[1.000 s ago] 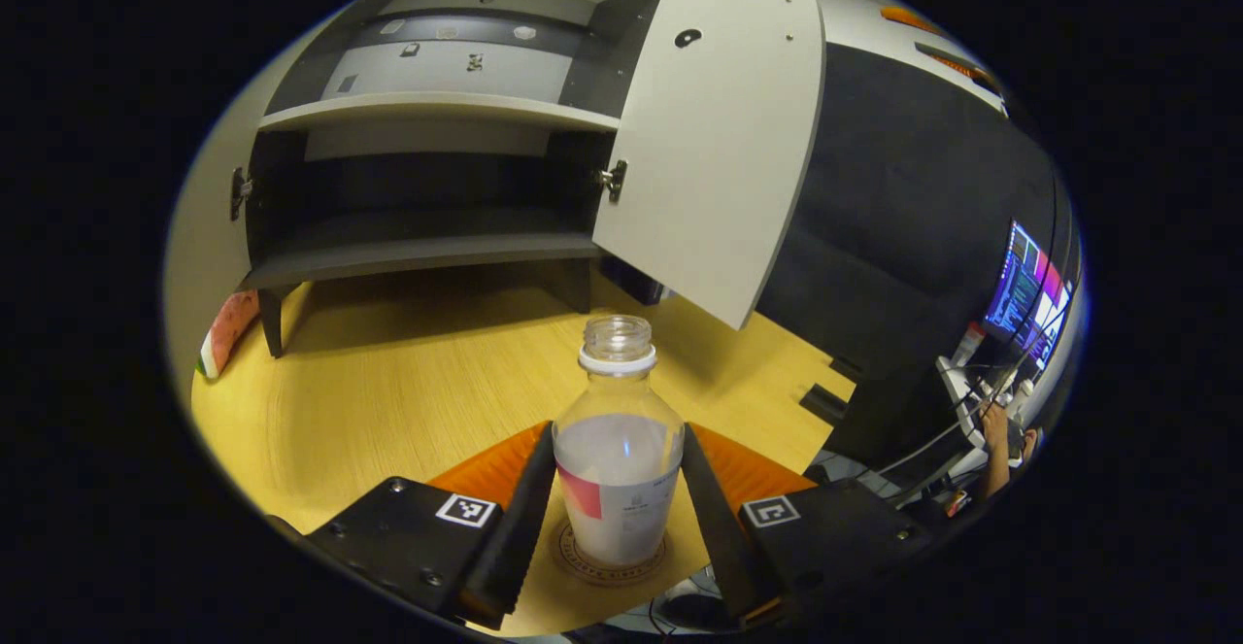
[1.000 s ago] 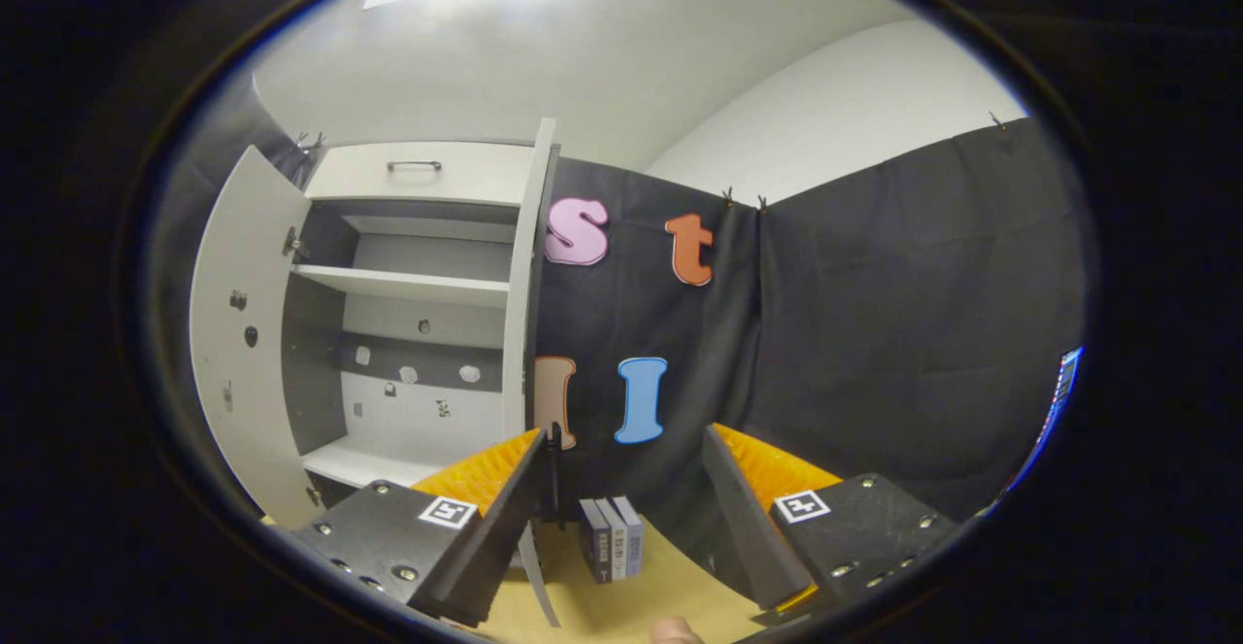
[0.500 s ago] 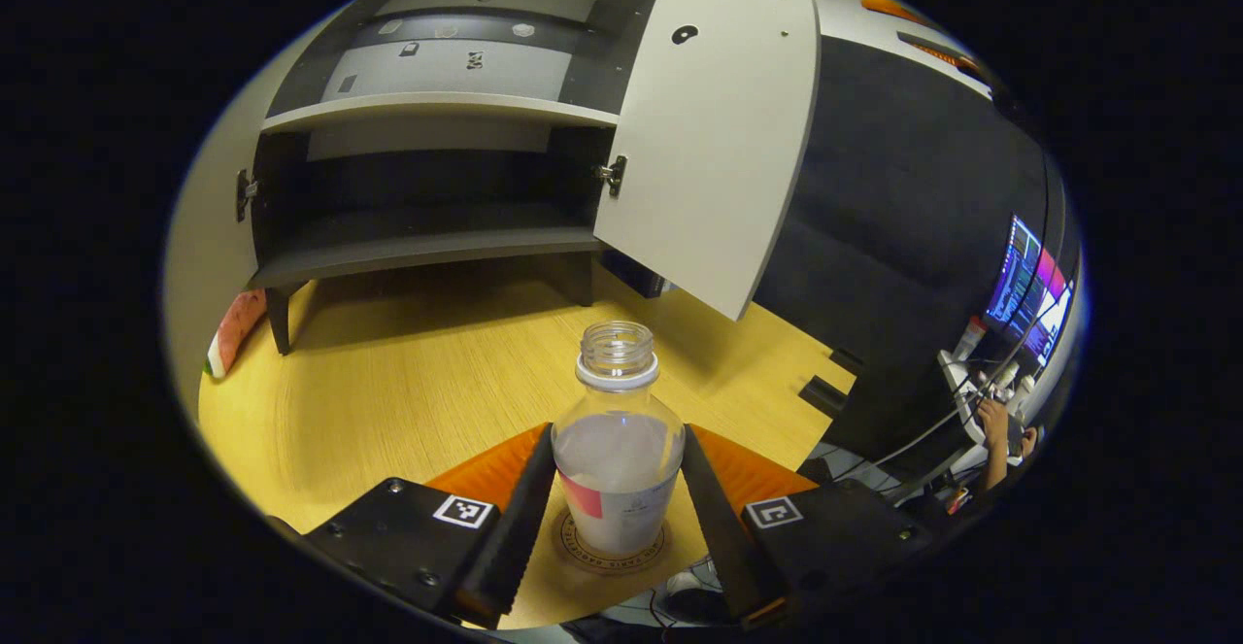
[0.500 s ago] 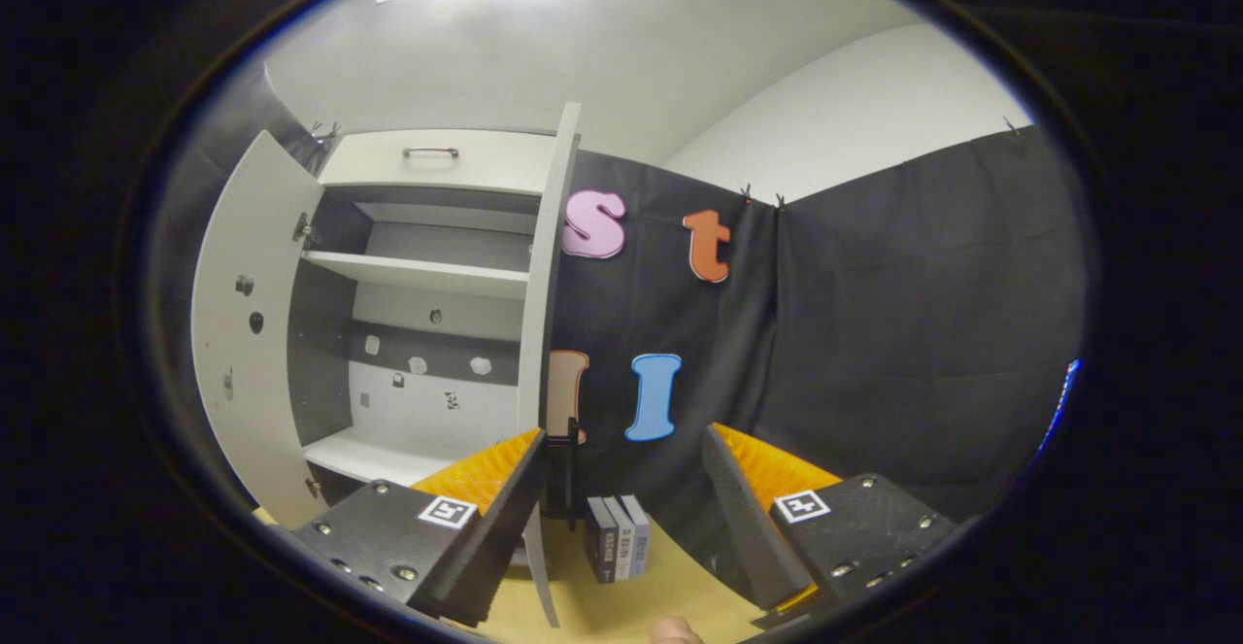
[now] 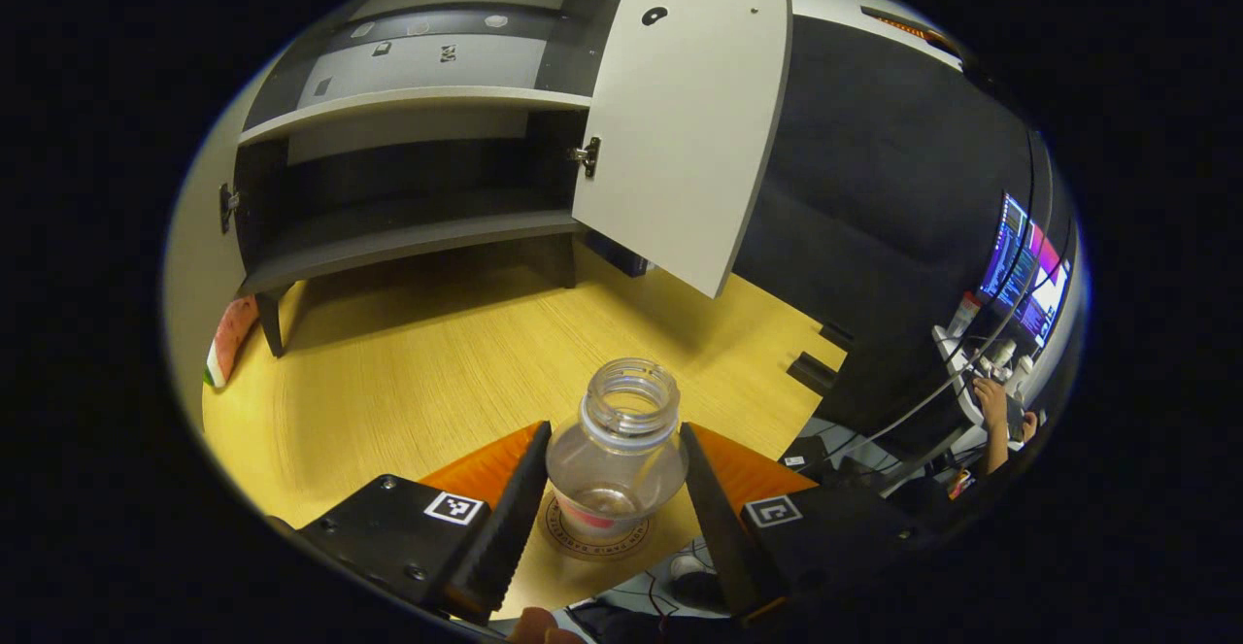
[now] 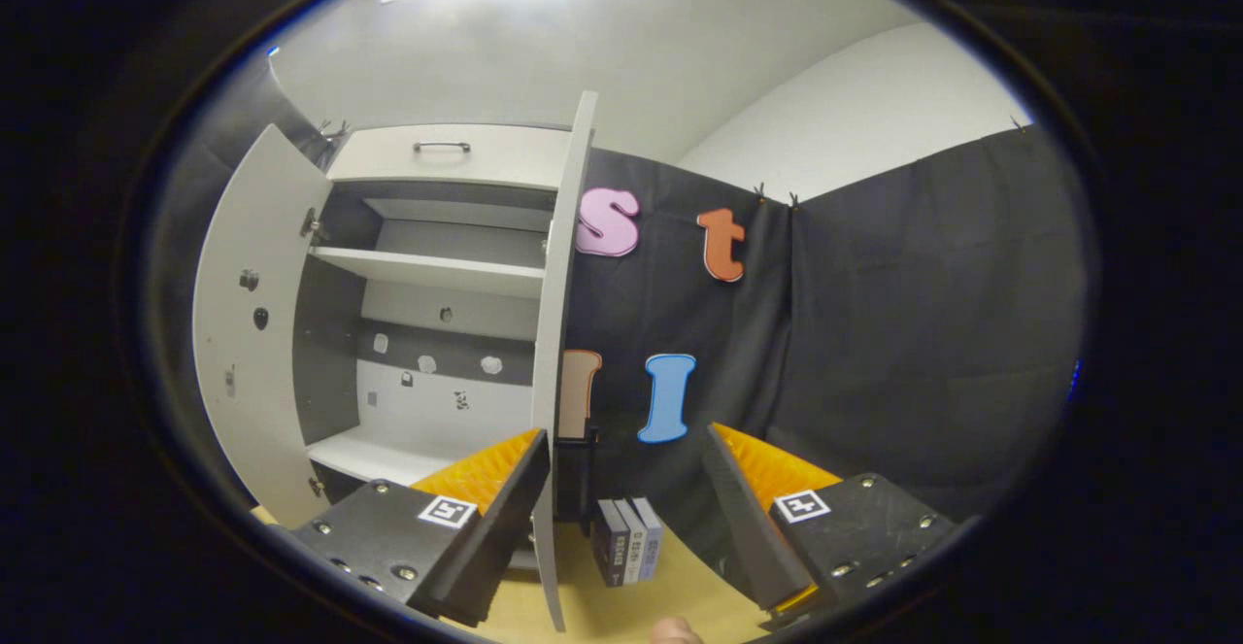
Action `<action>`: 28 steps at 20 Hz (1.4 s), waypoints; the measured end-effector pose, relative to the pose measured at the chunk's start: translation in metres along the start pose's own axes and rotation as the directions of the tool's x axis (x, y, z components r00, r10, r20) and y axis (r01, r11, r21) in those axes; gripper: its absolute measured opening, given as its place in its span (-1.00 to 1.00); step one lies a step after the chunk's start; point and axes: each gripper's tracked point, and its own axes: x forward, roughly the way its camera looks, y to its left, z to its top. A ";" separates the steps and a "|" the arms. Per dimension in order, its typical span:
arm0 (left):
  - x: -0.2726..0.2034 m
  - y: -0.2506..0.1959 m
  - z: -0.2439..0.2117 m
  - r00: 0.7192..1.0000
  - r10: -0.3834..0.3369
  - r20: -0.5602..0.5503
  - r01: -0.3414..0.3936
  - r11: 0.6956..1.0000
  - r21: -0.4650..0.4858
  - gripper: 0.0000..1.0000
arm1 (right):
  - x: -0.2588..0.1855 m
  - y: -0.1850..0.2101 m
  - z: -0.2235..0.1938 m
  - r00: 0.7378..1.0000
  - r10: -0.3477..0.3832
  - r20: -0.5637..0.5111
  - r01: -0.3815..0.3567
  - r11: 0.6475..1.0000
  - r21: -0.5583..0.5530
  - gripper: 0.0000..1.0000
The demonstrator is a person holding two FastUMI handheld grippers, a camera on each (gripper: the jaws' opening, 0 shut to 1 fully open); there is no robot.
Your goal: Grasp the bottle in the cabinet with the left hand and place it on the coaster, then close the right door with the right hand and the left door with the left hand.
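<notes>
A clear bottle point(image 5: 617, 459) without a cap and with a pink label stands upright on the round coaster point(image 5: 594, 539) near the table's front edge. My left gripper point(image 5: 615, 489) is slightly open, with a finger close to each side of the bottle, which I see from above. The cabinet point(image 5: 408, 187) stands behind with its right door point(image 5: 680, 119) swung open. My right gripper point(image 6: 621, 489) is open and holds nothing. The right door's edge point(image 6: 561, 353) rises just inside its left finger. The left door point(image 6: 248, 333) also stands open.
The wooden table point(image 5: 408, 382) stretches between the coaster and the cabinet. A pink and green object point(image 5: 228, 338) lies by the cabinet's left leg. Small boxes point(image 6: 629, 552) stand upright by the cloth wall. A monitor point(image 5: 1024, 280) and a person's hand point(image 5: 991, 411) are far right.
My left gripper has loosened a little and risen, so the bottle on the coaster now shows more from above. The right gripper has drifted, bringing the right door's edge between its fingers.
</notes>
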 end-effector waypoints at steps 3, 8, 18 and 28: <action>-0.003 0.001 0.006 1.000 0.007 0.010 -0.008 1.000 0.003 0.65 | 0.001 -0.002 -0.002 1.000 -0.002 -0.001 0.002 1.000 0.010 0.91; -0.009 0.000 0.026 0.999 0.011 0.038 -0.012 1.000 0.023 0.65 | 0.002 -0.008 -0.003 1.000 -0.009 0.002 0.009 0.999 0.033 0.87; -0.023 -0.021 0.084 0.987 -0.026 0.157 0.016 0.997 0.069 0.66 | 0.000 -0.018 -0.009 1.000 -0.019 -0.001 0.019 0.997 0.071 0.91; -0.063 -0.017 0.205 0.923 0.029 0.384 -0.066 0.994 0.083 0.77 | 0.010 -0.020 -0.018 1.000 -0.006 -0.018 0.008 0.995 0.098 0.92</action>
